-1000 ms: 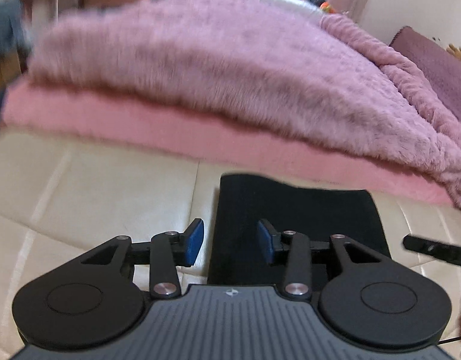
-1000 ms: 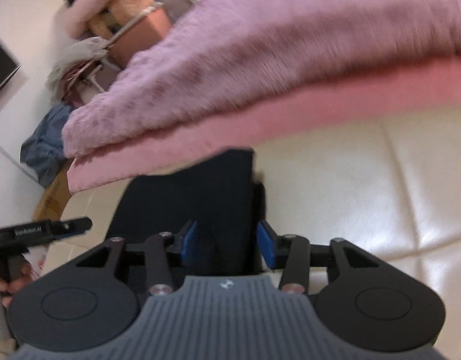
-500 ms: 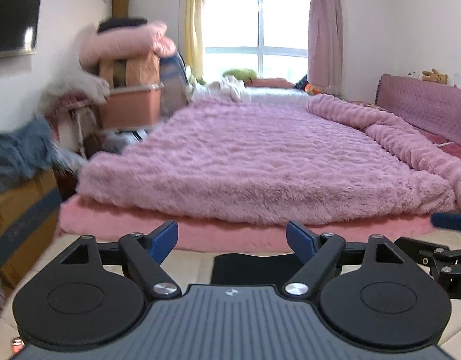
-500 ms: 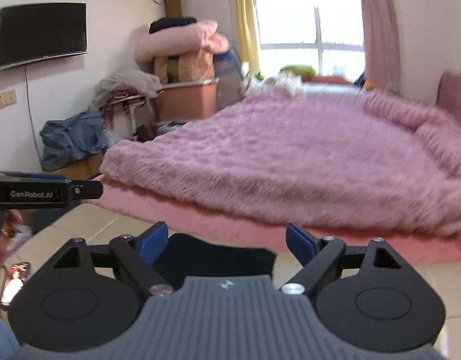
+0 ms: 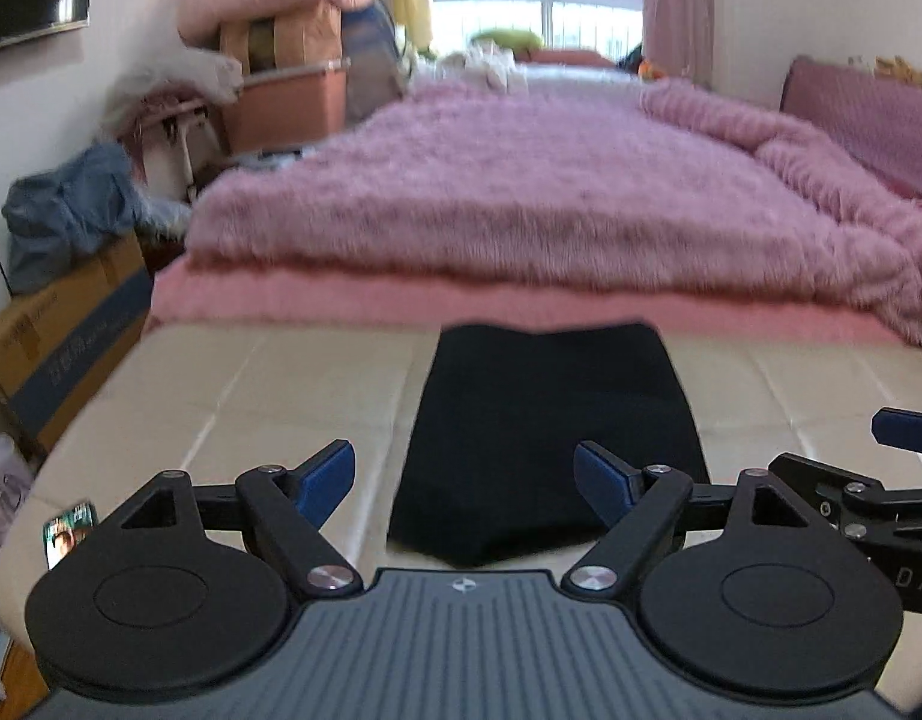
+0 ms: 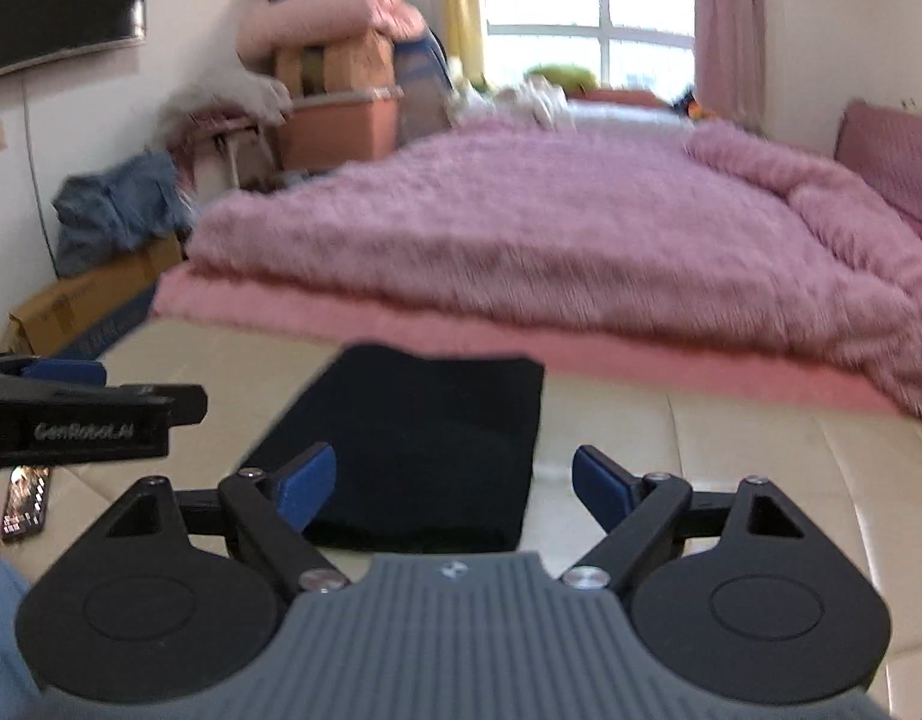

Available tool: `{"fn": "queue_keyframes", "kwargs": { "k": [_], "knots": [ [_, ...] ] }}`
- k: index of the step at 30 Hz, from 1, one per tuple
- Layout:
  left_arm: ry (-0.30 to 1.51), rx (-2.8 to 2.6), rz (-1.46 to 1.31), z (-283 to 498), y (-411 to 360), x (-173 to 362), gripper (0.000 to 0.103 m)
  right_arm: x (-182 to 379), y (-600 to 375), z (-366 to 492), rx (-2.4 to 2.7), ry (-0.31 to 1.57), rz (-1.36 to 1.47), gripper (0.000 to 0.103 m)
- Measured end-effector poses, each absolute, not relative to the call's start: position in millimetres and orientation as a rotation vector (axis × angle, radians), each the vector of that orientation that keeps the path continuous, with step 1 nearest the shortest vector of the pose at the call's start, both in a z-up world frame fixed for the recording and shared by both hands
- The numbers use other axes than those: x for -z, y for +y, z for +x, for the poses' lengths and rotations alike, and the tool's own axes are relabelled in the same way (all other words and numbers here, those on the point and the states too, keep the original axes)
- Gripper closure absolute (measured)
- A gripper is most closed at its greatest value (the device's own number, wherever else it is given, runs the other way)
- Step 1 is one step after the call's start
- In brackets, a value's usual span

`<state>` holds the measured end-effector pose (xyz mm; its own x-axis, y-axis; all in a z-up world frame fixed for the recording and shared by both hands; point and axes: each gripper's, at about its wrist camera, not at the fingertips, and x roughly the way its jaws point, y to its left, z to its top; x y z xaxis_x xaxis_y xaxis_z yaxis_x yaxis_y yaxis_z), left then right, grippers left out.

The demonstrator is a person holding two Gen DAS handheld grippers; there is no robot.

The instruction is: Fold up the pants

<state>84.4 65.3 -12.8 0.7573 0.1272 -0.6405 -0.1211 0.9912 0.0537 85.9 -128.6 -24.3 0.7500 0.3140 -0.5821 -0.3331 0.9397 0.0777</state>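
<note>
Folded black pants point(image 5: 551, 438) on cream bench point(image 5: 269, 396), pink bed point(image 5: 521, 204) behind, both claws wide, empty.

Black pants point(image 5: 551, 432), folded into a flat, roughly rectangular stack, are lying on a cream padded surface point(image 5: 269, 384). In the left wrist view they are sitting at centre, slightly below the middle of the frame; far edge is reaching the pink bedding, near edge is showing a thick rounded fold. Nothing is touching them.

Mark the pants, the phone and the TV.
pants point(image 5: 551, 432), left wrist view, middle of the folded cloth
phone point(image 6: 26, 501), right wrist view, its screen
TV point(image 6: 59, 6), right wrist view, dark screen
</note>
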Motion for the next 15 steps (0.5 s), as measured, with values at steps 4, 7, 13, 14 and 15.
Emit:
{"fn": "queue_keyframes", "kwargs": {
  "k": [4,7,13,14,15],
  "knots": [
    [0.743,-0.127,-0.022,76.1,67.0,20.5,0.006,37.5,-129.8,84.7,-0.345,0.699,-0.03,0.021],
    [0.768,-0.131,-0.01,73.1,63.0,26.6,0.006,44.7,-131.2,82.4,-0.341,0.735,-0.027,0.021],
    [0.791,-0.131,-0.003,69.8,59.3,30.7,0.006,53.6,-126.8,83.3,-0.365,0.777,-0.039,0.021],
    [0.791,-0.131,-0.004,69.7,58.9,30.3,0.006,54.1,-127.0,83.0,-0.366,0.781,-0.036,0.021],
    [0.789,-0.131,-0.003,69.1,58.9,29.5,0.006,53.3,-126.7,83.1,-0.367,0.782,-0.033,0.021]
  ]
}}
